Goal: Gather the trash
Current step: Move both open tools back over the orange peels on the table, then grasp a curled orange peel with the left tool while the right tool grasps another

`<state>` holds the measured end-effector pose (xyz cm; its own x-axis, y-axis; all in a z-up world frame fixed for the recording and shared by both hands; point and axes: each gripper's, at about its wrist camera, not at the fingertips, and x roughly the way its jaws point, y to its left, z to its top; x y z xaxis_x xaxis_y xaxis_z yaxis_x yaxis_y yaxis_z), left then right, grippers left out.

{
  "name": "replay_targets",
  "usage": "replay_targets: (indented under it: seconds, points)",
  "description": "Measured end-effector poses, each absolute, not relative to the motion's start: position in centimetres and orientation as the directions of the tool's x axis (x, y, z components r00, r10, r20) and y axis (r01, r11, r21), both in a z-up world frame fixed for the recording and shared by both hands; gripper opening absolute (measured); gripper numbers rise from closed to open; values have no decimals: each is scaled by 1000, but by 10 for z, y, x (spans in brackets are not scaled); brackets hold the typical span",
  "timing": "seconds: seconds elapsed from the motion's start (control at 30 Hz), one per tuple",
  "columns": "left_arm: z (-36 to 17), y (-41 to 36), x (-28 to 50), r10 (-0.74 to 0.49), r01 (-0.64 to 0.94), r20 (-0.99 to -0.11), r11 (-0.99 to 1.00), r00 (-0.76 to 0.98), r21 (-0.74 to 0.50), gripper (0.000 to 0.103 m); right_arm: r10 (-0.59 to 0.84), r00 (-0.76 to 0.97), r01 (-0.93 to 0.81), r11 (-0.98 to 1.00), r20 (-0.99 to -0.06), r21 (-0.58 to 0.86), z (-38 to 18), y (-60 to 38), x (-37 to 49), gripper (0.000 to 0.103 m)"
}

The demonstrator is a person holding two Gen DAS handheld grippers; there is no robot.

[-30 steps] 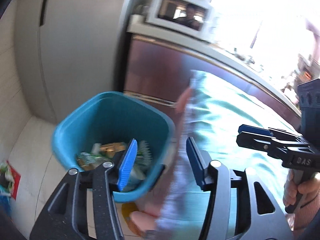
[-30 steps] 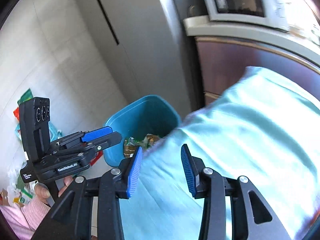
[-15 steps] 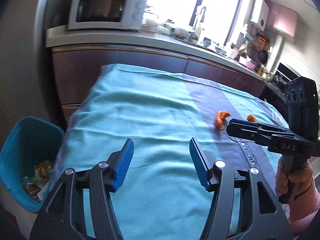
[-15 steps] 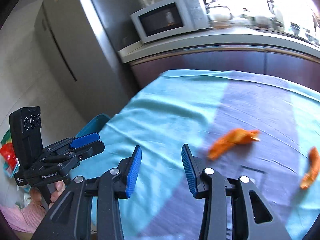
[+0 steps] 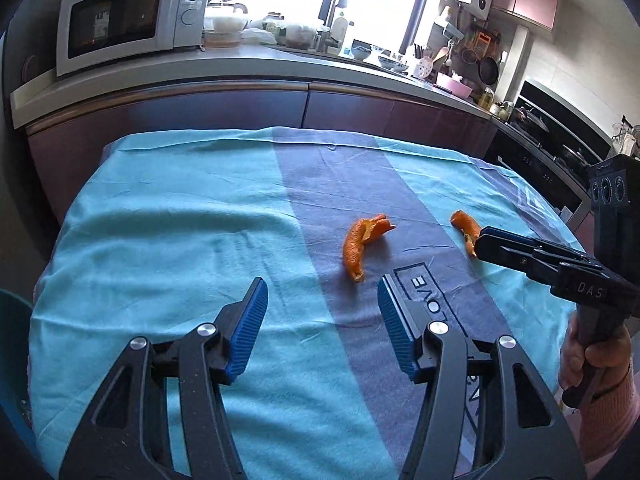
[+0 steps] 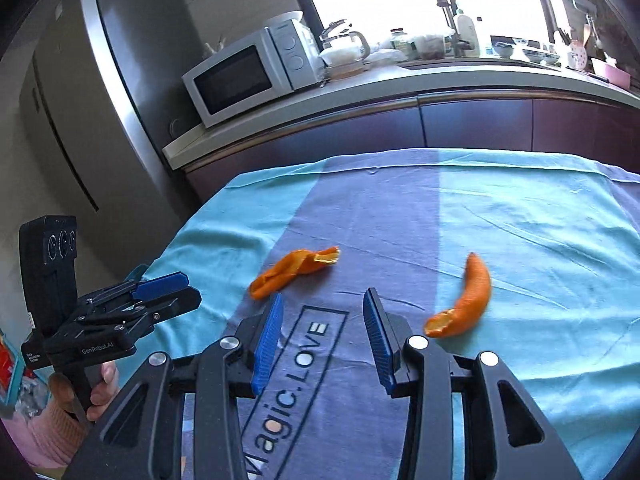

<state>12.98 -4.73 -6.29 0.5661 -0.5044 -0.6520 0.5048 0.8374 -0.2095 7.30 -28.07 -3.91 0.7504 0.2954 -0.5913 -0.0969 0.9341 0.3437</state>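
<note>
Both grippers were over the blue bin a sec ago; now they face the table, and the bin is just a thin blue edge (image 5: 12, 320) at the far left of the left view. The peels, not seen back then, are now in front.

Left gripper (image 5: 322, 300) hangs over the cloth (image 5: 160, 240), jaws apart w/ nothing between them. Its blue pads (image 5: 248, 332) are well apart and clear of the cloth.

Right gripper (image 6: 322, 316) is also empty, jaws set narrower than the left's. It sits above the "Magic.LOVE" print (image 6: 296, 380) on the dark stripe.

Two orange peels lie on the cloth. Peel 1 (image 5: 362, 246) (image 6: 294, 270) is curled, on the dark stripe, just past the left gripper's right pad. Peel 2 (image 6: 464, 304) (image 5: 466, 228) is a curved strip, near the right gripper's right pad but not touching it. In the left view the right gripper's tip covers part of peel 2.

A hand (image 5: 592, 356) w/ a pink sleeve holds the right gripper's handle; another hand (image 6: 96, 392) holds the left one.

Behind the table: counter (image 5: 280, 68) w/ a microwave (image 5: 128, 20), and a fridge (image 6: 100, 100) to the left.
</note>
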Motion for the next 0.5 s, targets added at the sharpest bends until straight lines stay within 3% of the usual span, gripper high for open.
replay_targets:
  seconds: [0.5]
  points:
    - [-74,-93,162,-475,516,-719,836,507,-188,52,206,746,68,923,-633,380,-62,-339,79,39]
